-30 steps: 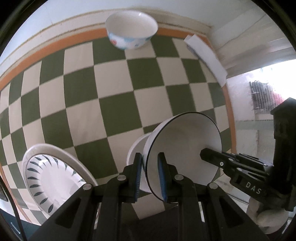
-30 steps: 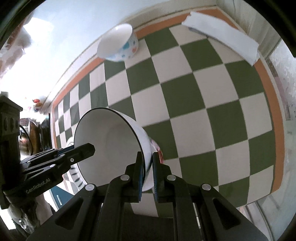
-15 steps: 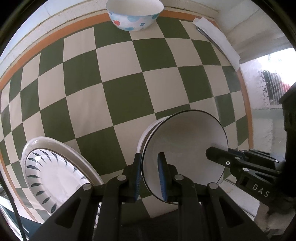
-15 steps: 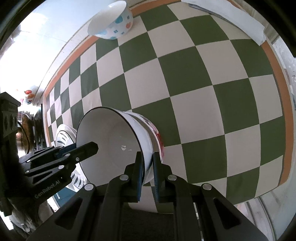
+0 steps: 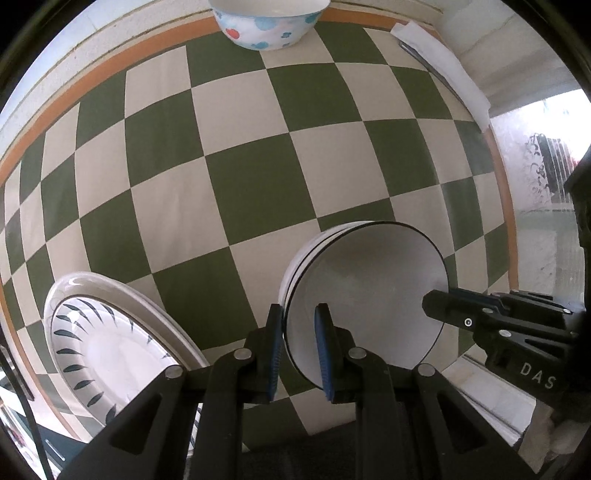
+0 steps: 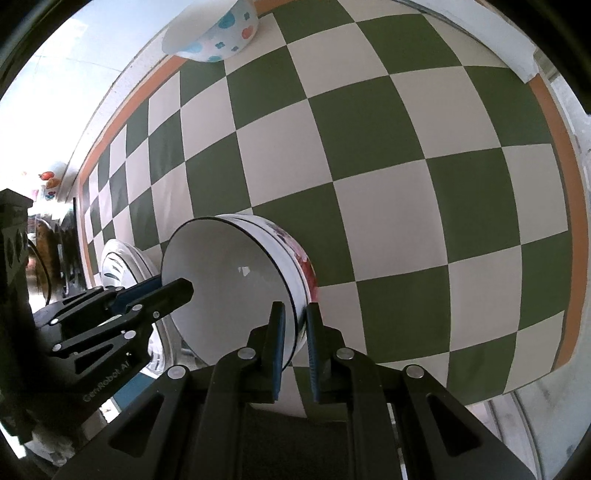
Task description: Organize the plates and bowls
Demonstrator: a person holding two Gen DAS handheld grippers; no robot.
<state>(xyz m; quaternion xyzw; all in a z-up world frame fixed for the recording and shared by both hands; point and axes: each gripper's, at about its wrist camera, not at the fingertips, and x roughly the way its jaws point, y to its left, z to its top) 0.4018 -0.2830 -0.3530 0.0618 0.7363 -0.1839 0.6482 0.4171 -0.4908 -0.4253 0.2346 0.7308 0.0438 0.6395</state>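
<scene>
A white bowl (image 5: 369, 295) with a thin dark rim and red flowers on its outside (image 6: 229, 295) is low over the green-and-cream checked cloth. A second, like rim shows just under it, so it seems nested in another bowl. My left gripper (image 5: 299, 314) is shut on the bowl's rim, one pad inside and one outside; in the right wrist view the left gripper (image 6: 177, 291) comes in from the left. On the opposite rim my right gripper (image 6: 293, 310) has its jaws opening, with the wall still between its pads; the right gripper (image 5: 436, 299) also shows in the left wrist view.
A leaf-patterned white plate (image 5: 110, 343) lies on a larger white plate to the left of the bowl (image 6: 118, 266). A dotted bowl (image 5: 266, 26) stands at the cloth's far edge. Folded white paper (image 5: 443, 66) lies at the far right. The table's edge runs close on the right.
Both grippers have sunk with the bowl toward the cloth and tipped more steeply downward. The right gripper's pads stand slightly wider apart than before.
</scene>
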